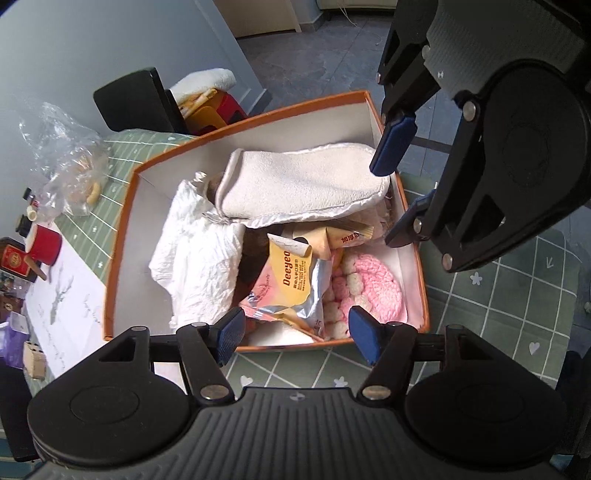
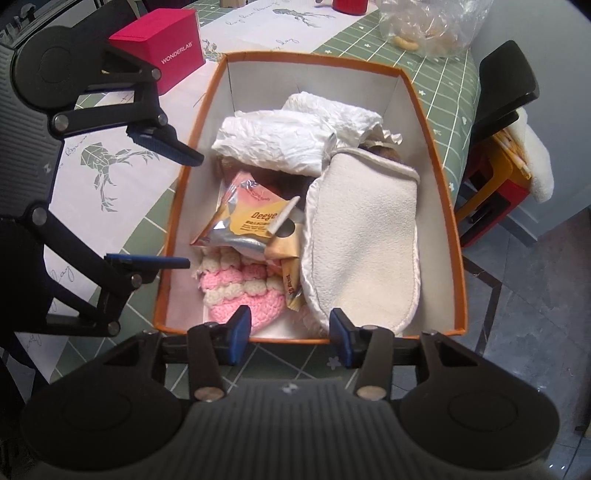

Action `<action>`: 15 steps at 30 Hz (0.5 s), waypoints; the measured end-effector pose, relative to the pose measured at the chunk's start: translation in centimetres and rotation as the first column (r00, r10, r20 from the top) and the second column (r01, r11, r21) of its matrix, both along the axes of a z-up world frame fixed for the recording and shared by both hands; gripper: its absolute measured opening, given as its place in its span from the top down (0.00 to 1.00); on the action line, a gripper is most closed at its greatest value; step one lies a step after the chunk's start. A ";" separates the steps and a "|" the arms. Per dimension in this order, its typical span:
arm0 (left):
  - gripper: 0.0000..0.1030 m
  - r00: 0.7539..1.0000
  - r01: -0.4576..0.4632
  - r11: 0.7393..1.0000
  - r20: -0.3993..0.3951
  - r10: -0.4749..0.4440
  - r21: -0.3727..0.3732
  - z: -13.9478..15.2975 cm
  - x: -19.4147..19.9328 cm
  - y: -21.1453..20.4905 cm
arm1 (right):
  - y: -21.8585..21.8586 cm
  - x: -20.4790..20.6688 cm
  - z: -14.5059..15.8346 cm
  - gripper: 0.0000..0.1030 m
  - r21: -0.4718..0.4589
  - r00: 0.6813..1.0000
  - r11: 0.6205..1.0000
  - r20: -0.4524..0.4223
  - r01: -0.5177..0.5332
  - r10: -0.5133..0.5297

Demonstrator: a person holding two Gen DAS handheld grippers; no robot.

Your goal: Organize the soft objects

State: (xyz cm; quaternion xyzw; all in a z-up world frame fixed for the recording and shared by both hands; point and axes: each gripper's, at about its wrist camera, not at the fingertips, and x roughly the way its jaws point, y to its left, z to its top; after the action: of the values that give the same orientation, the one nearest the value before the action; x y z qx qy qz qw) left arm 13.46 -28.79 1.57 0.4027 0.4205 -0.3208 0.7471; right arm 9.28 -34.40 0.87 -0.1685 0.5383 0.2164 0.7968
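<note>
An orange-rimmed box (image 1: 123,229) (image 2: 436,206) with white walls stands on the green checked tablecloth. Inside lie a cream fleece mitt (image 1: 303,184) (image 2: 365,236), a crumpled white cloth (image 1: 199,258) (image 2: 280,144), a pink-and-white crochet piece (image 1: 369,291) (image 2: 243,291) and a yellow and silver Deeyeo packet (image 1: 295,288) (image 2: 247,221). My left gripper (image 1: 295,334) (image 2: 183,208) hangs open above the box's edge near the packet, nothing between its blue pads. My right gripper (image 2: 290,332) (image 1: 399,192) is open over the rim by the mitt, holding nothing.
A pink WONDERLAB box (image 2: 162,48) sits beside the orange box on a white printed paper runner (image 2: 110,173). A clear plastic bag (image 1: 70,158) (image 2: 428,26) and a red cup (image 1: 44,247) stand further off. A black chair (image 1: 133,99) and a red-yellow stool (image 2: 495,188) stand past the table edge.
</note>
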 end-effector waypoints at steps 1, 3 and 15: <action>0.27 1.000 0.000 1.000 0.012 0.001 -0.005 0.5 -0.2 0.2 | 0.1 -0.4 0.6 0.54 -0.008 1.000 1.000 0.017 0.007 -0.007; 0.27 0.999 -0.011 1.000 0.035 0.012 -0.023 1.6 -0.5 0.6 | 0.0 -1.1 1.9 0.53 -0.014 0.998 0.999 0.054 0.032 -0.031; 0.19 0.981 -0.154 0.966 0.085 0.175 -0.210 8.1 -1.9 3.7 | 0.4 -5.5 9.8 0.33 0.006 0.965 0.992 0.233 0.125 -0.123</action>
State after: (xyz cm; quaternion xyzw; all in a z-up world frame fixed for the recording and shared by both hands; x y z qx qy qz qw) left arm 11.58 -25.08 9.69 0.3043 0.3787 -0.2777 0.8288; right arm 3.78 -33.97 10.69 -0.1622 0.4516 0.1426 0.8657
